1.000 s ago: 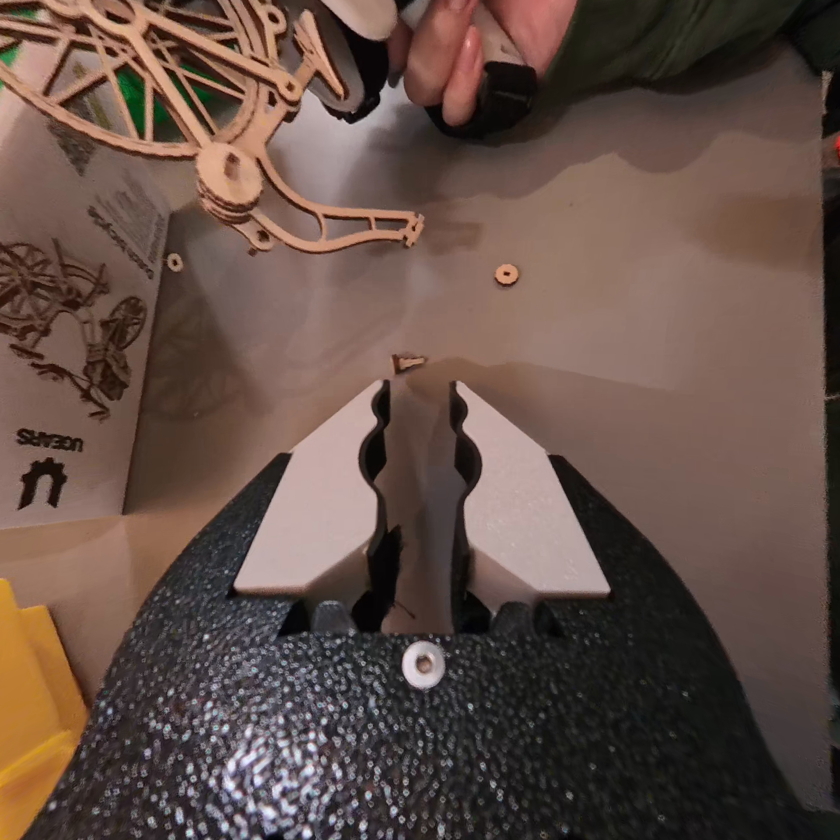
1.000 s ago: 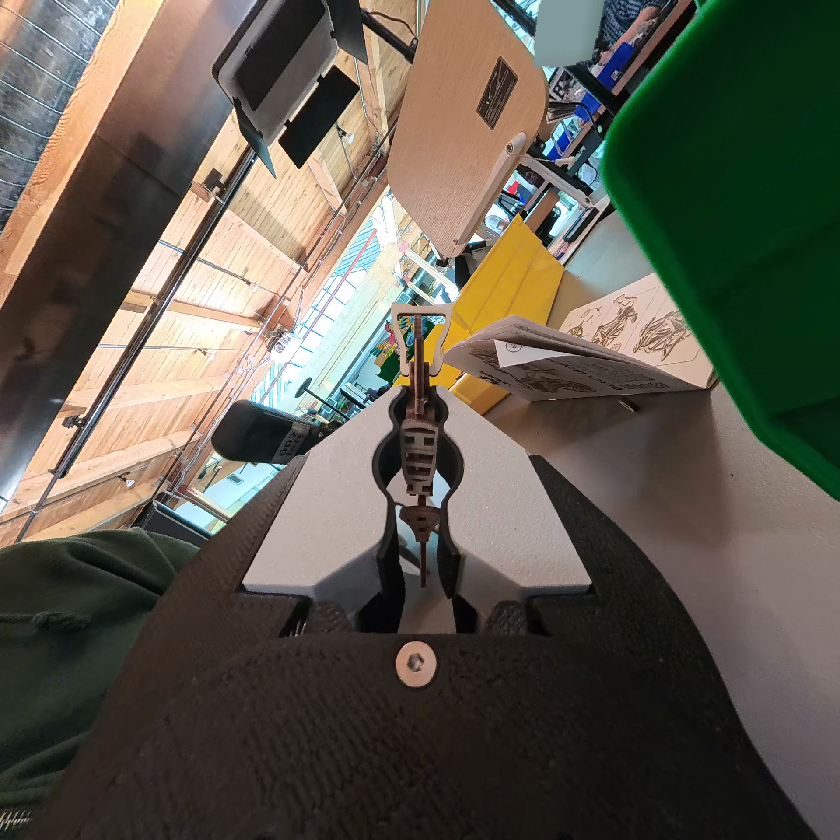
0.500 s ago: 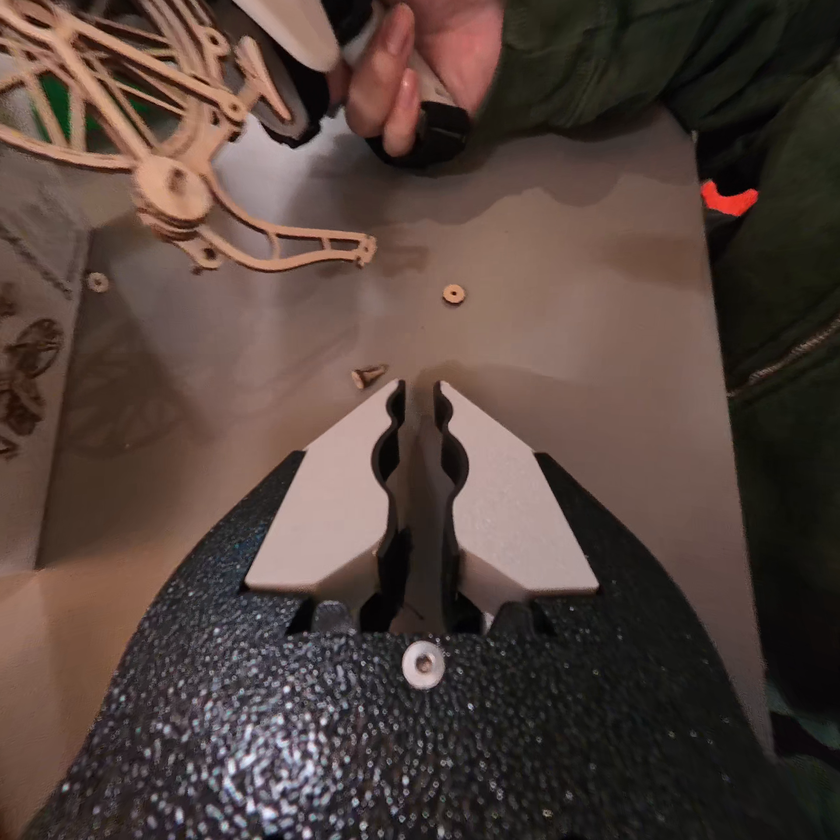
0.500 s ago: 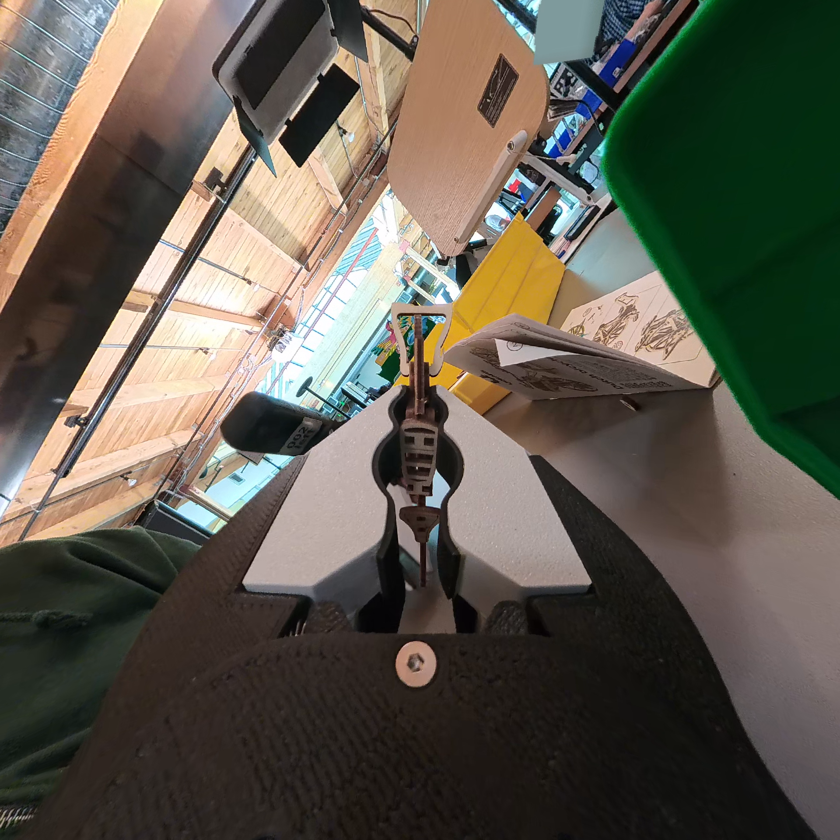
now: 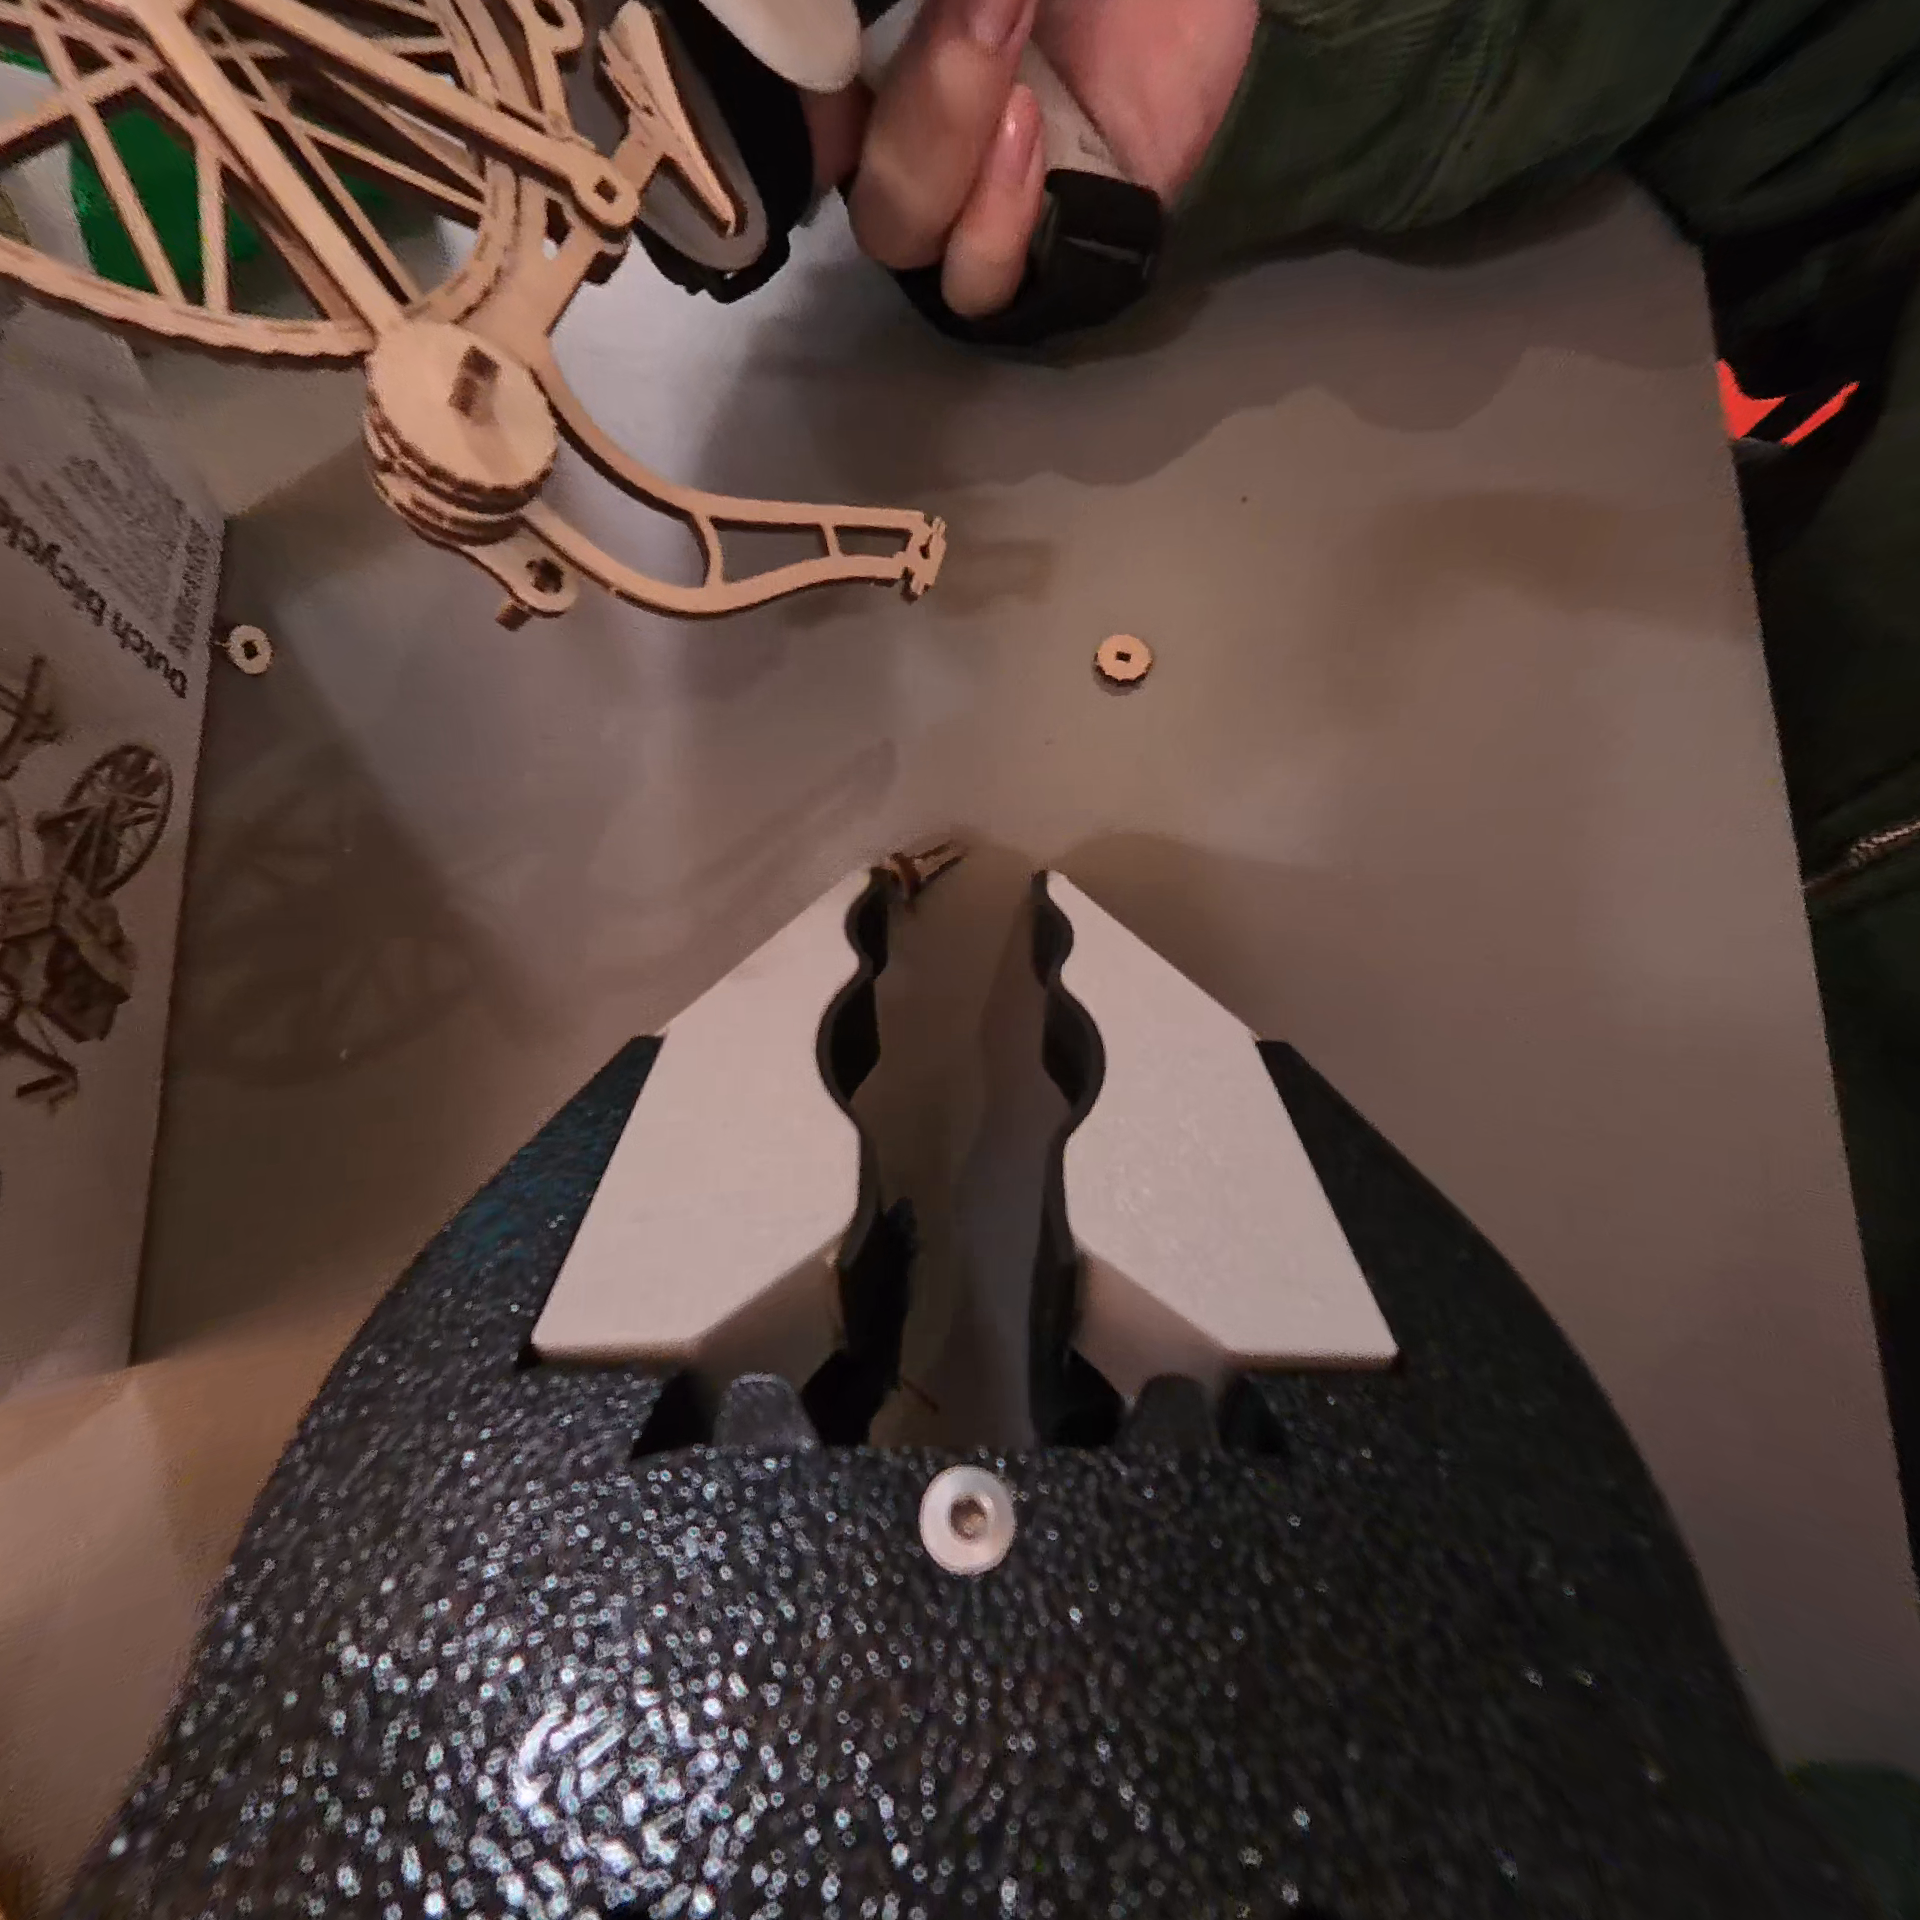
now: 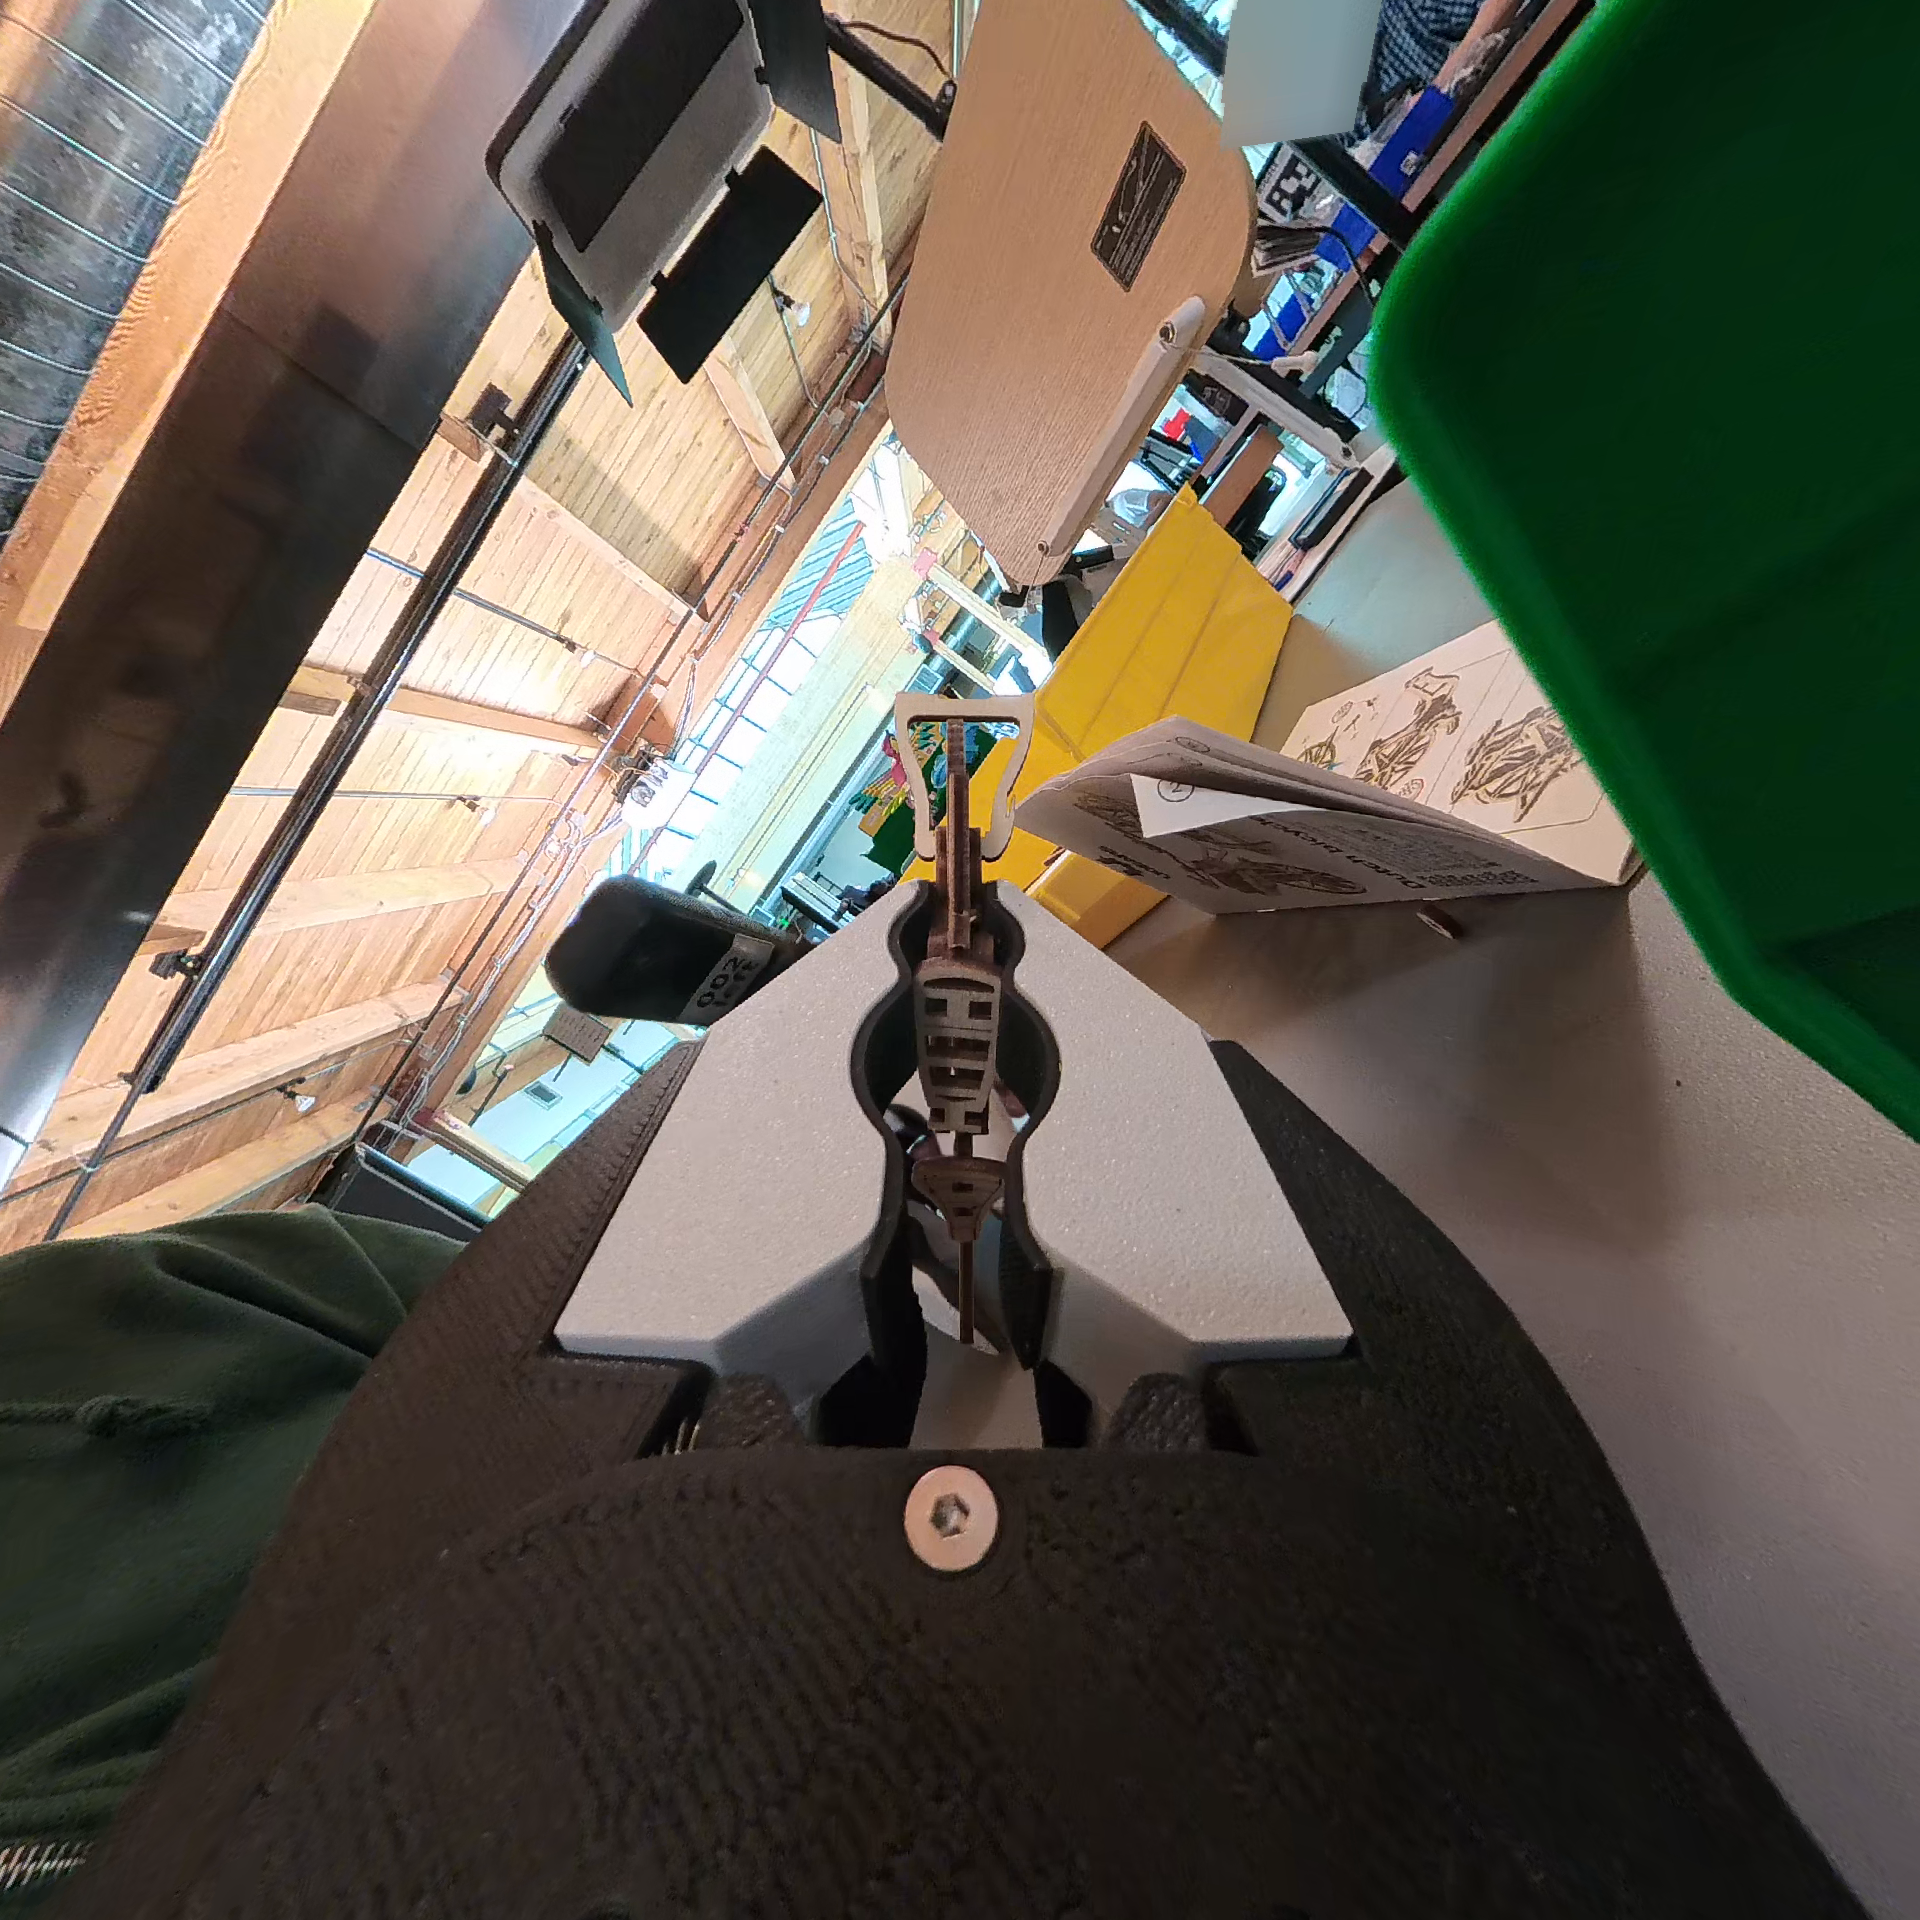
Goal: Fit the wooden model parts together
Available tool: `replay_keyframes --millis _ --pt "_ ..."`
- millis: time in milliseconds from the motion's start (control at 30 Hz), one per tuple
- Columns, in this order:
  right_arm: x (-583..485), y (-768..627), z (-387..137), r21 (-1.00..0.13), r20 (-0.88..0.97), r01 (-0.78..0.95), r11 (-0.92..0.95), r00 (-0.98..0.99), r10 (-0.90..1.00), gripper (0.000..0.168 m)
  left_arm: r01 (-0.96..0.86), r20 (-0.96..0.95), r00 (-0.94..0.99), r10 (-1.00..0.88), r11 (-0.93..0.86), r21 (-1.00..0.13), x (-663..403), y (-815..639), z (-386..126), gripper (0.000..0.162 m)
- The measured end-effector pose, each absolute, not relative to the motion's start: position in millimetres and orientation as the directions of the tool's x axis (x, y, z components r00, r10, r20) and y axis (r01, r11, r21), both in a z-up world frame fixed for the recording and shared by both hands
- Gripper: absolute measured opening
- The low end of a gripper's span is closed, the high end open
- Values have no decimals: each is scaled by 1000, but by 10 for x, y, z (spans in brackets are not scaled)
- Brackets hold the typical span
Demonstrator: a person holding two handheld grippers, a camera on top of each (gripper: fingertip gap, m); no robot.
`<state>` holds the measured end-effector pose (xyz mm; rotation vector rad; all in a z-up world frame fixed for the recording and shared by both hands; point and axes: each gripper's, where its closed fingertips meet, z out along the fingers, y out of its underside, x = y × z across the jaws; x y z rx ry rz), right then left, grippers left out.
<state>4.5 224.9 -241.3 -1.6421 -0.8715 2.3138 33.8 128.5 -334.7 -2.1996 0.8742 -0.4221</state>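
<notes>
In the left wrist view my left gripper point(image 5: 961, 888) is open and empty, low over the grey table point(image 5: 1403, 831). A small wooden peg point(image 5: 920, 865) lies on the table right at the tip of its left finger. The wooden bicycle model point(image 5: 457, 416) is held up at the top left by my right gripper point(image 5: 727, 156) and a hand point(image 5: 987, 135). In the right wrist view my right gripper point(image 6: 961, 904) is shut on the model's thin wooden frame point(image 6: 958, 1023), seen edge-on between the fingers.
Two small wooden washers point(image 5: 1124, 661) point(image 5: 247, 648) lie on the table. A printed booklet on a box point(image 5: 94, 727) is at the left; it also shows in the right wrist view point(image 6: 1299, 831). A green bin point(image 6: 1714, 416) and a yellow bin point(image 6: 1164, 675) stand nearby.
My left gripper's jaws narrowed, then opened wider, and it shifted sideways, so the peg now sits at its left fingertip. The right gripper keeps its hold unchanged.
</notes>
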Motion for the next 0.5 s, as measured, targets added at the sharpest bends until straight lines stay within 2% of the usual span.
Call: replay_keyframes --millis 33,233,500 --pt "44 2247 -2413 -550 -805 188 -814 -378 457 6 -458 41 715 -697 -513 -726 345 1268 -3348 22" --pt "44 2242 -2414 -550 -805 191 -813 -378 456 6 -456 44 704 -709 -498 -738 385 1196 -3346 8" --pt "45 2238 -2416 -551 -805 194 -811 -378 457 6 -407 61 722 -689 -494 -768 370 1235 -3336 19"
